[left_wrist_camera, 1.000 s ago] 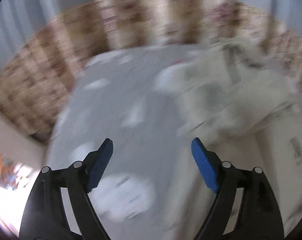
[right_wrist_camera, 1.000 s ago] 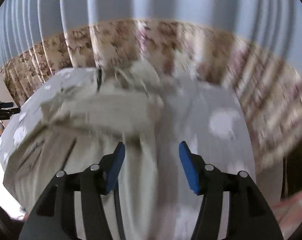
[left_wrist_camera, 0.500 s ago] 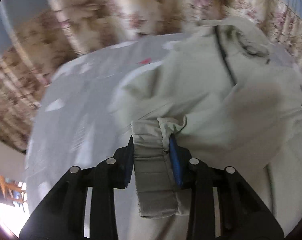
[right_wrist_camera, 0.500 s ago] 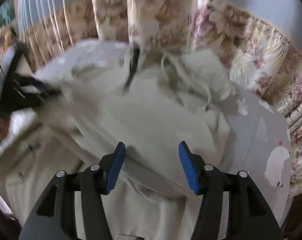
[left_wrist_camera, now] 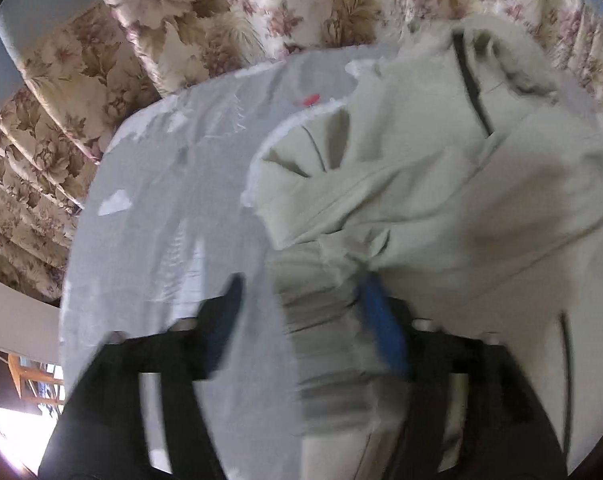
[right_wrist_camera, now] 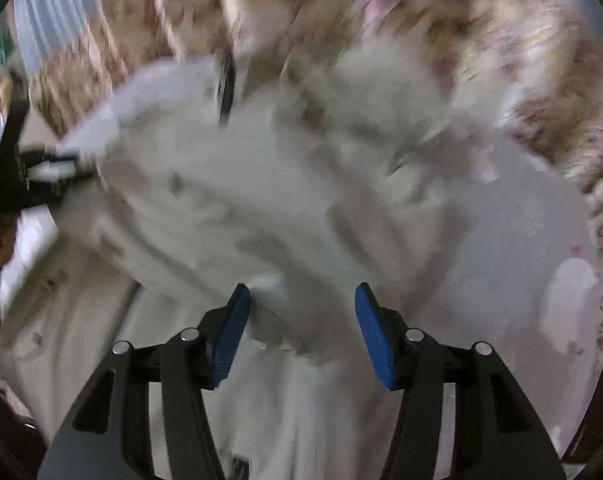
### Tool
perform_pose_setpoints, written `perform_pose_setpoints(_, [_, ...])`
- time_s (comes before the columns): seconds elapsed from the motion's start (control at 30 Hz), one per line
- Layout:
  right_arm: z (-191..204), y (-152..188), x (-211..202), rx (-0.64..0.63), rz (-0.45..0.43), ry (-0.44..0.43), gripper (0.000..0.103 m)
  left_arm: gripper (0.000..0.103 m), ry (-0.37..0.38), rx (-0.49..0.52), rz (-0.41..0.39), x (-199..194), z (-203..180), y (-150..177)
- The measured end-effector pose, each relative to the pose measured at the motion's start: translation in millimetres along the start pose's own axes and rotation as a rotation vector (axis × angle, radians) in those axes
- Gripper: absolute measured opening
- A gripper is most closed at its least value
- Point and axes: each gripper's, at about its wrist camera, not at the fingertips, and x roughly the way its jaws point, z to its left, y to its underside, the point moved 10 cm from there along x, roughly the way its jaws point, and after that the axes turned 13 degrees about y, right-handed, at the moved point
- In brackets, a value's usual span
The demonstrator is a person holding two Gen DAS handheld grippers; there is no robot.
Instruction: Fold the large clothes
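Seen from the left wrist: a grey tabletop (left_wrist_camera: 149,220) with pale printed patches, and flowered curtains (left_wrist_camera: 101,72) hanging behind it. Lying over the right half of the tabletop, a pale cream jacket (left_wrist_camera: 441,184) with a dark zipper running down from the collar. At the bottom, the left gripper (left_wrist_camera: 297,300), blurred by motion, with jaws spread apart. Between them, the ribbed cuff (left_wrist_camera: 321,320) of a sleeve, close against the blue pad on the right side and well apart from the dark pad on the left; cannot tell whether the right pad touches the cloth. Seen from the right wrist: at the far left edge the same left gripper (right_wrist_camera: 41,164), small and blurred, next to the edge of the jacket (right_wrist_camera: 241,200). In the middle, the jacket heaped in folds over the tabletop (right_wrist_camera: 533,240), much smeared by blur. At the bottom, the right gripper (right_wrist_camera: 301,304) above the lower part of the jacket, with jaws spread wide and holding nothing; a fold of cream cloth just beyond the blue tips, near the left one.
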Motion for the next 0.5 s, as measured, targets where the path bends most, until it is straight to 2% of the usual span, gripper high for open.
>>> perform_pose_setpoints(0.03, [-15.2, -10.9, -15.7, 0.042, -0.03, 0.007, 0.055, 0.09, 0.018, 0.009, -0.023, -18.2, 2.0, -6.5])
perform_pose_setpoints(0.07, [-32.1, -22.1, -28.8, 0.078, -0.057, 0.032, 0.055, 0.093, 0.015, 0.018, -0.04, -32.1, 5.0, -14.5])
perform_pose_setpoints(0.17, [-96.2, -64.2, -67.2, 0.146, -0.138, 0.221, 0.055, 0.094, 0.018, 0.048, -0.067, -63.9, 12.1, -49.7])
perform_pose_setpoints(0.23, [-131.6, -89.5, -83.1, 0.181, -0.162, 0.315, 0.055, 0.094, 0.012, 0.084, -0.062, -75.7, 16.5, -85.2])
perform_pose_setpoints(0.33, [-179.1, -139.5, -98.5, 0.203, -0.174, 0.423, 0.055, 0.094, -0.044, 0.127, -0.067, -80.2, 21.6, -137.7])
perform_pose_setpoints(0.37, [-187.3, -152.7, -98.7, 0.198, -0.169, 0.44, 0.055, 0.094, -0.046, 0.144, -0.064, -77.4, 19.4, -155.2])
perform_pose_setpoints(0.4, [-189.9, -164.2, -91.0, 0.2, -0.148, 0.419, 0.058, 0.095, -0.033, 0.164, -0.056, -71.1, 13.2, -170.3])
perform_pose_setpoints(0.5, [-167.1, -167.6, -39.3, 0.241, -0.102, 0.274, 0.058, 0.095, -0.013, 0.221, -0.024, -20.7, -12.1, -215.8])
